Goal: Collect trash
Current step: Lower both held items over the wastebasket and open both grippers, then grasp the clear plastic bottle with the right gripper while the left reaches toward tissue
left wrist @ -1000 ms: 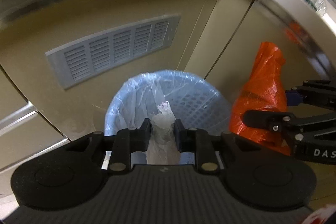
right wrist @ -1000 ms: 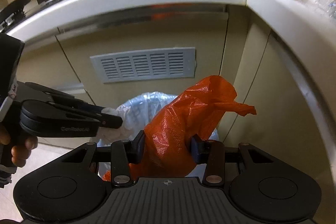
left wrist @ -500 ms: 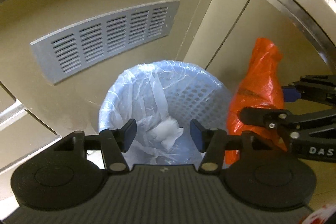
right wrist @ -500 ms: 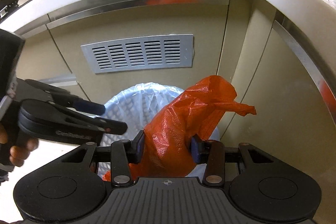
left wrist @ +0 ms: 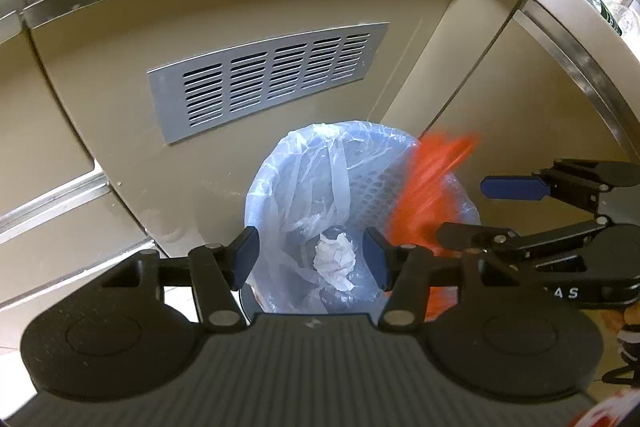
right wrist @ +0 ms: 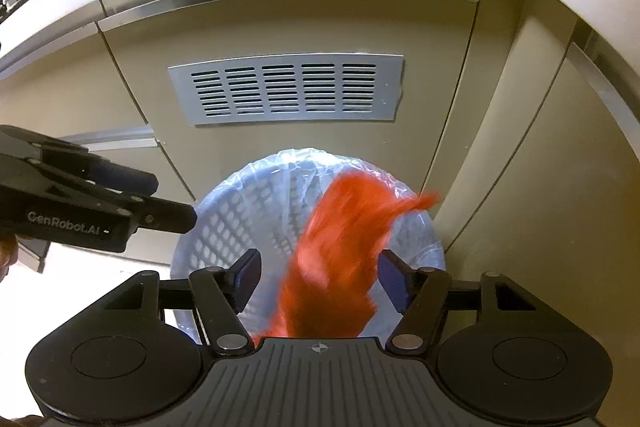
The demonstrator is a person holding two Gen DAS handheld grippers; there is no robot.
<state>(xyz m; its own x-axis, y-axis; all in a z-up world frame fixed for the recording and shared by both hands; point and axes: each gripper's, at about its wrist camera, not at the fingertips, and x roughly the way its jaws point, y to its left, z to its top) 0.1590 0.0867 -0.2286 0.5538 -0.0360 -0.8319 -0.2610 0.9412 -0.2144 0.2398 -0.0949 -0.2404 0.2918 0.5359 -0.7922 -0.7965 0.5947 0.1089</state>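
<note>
Now, left wrist: left gripper (left wrist: pixel 312 255) spread, nothing between pads, crumpled white tissue (left wrist: pixel 335 259) lying in lined blue basket (left wrist: pixel 276 187); orange bag (left wrist: pixel 428 195) blurred at basket's 3 o'clock | right wrist: right gripper (right wrist: pixel 318 277) jaws just opening, pads clear of orange bag (right wrist: pixel 340 247), which hangs blurred over basket (right wrist: pixel 224 227); left gripper (right wrist: pixel 160 203) at 9 o'clock

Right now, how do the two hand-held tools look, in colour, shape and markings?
Both are matt black plastic. The left tool has a ribbed body, two round discs at its sides and linked bars that carry dark blue pads. The right tool is built the same way. White lettering runs along each tool's side. A striped black and white cuff shows near the right one.
</note>
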